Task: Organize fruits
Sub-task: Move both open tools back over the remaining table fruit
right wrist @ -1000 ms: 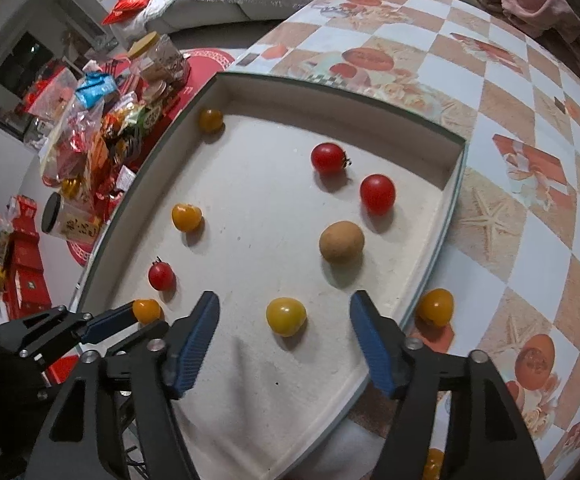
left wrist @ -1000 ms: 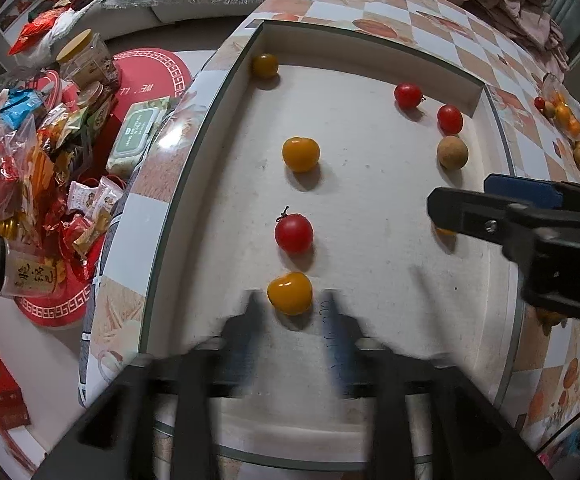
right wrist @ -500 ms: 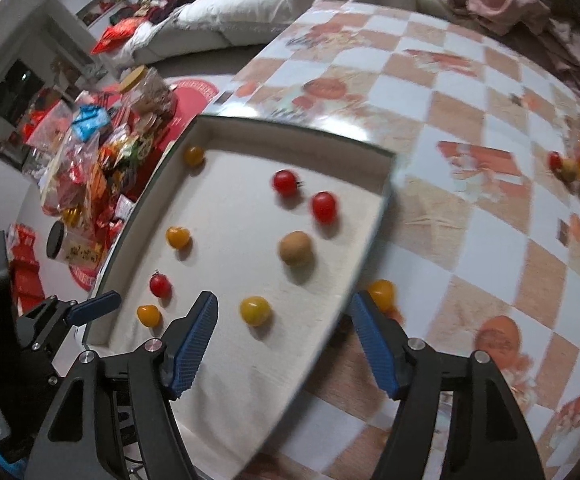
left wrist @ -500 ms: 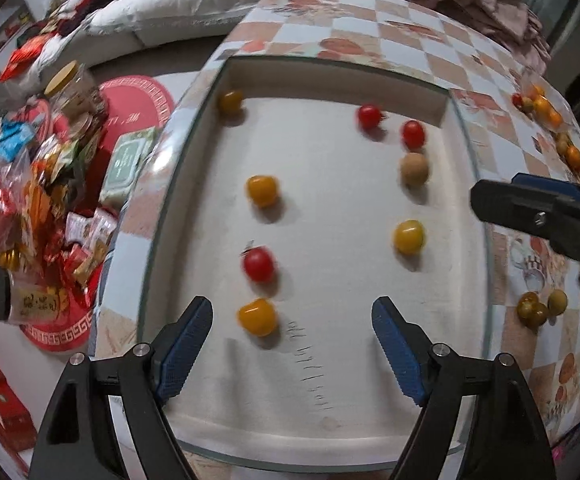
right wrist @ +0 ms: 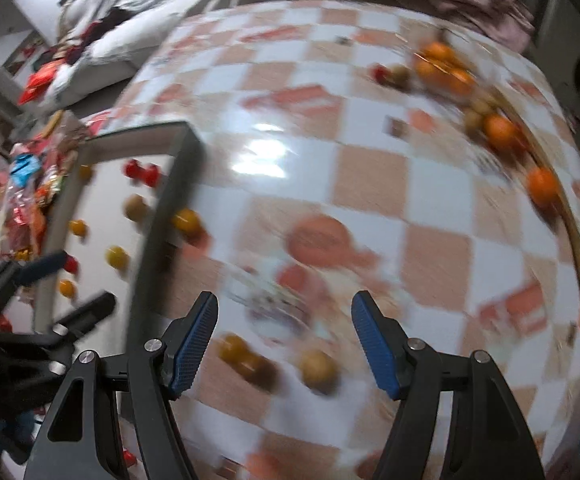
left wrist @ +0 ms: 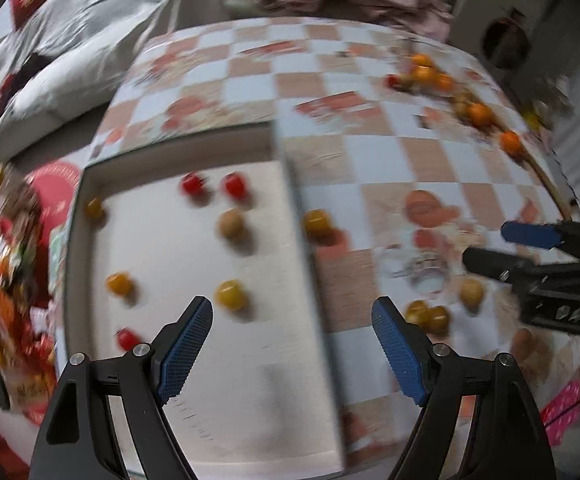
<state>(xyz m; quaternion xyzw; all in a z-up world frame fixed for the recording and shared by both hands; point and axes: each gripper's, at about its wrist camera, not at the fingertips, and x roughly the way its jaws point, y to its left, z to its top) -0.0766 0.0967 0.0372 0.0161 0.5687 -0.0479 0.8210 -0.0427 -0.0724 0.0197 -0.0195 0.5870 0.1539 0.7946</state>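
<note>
Two grippers, both mine, both empty. My left gripper (left wrist: 292,356) hangs over the tray's right wall, blue pads spread wide with nothing between them. My right gripper (right wrist: 283,338) is over the checkered tablecloth (right wrist: 370,168) past the tray, fingers apart too, nothing clamped. Both views are motion-blurred. The shallow tray (left wrist: 75,216) sits at the table's left side. Inside it, toward the far wall: two red tomatoes (left wrist: 193,185) side by side. A brownish round fruit (left wrist: 231,222) lies just in front of them. Nearer me sit a yellow tomato (left wrist: 230,295) by the right wall, an orange one (left wrist: 119,284) by the left wall and a small red one (left wrist: 128,339) beside my left pad. One more small yellow fruit (left wrist: 93,208) sits in the far left corner. Outside the tray, touching or just beside its right wall, lies a yellow-orange tomato (left wrist: 317,221). On the cloth near the table's front edge: two dark-yellow fruits together (right wrist: 241,354) and a pale round one (right wrist: 318,366), near my right fingers. Along the table's far right edge there is a scattered bunch of orange fruits (right wrist: 500,130). Snack packets (left wrist: 5,280) are piled left of the table.
</note>
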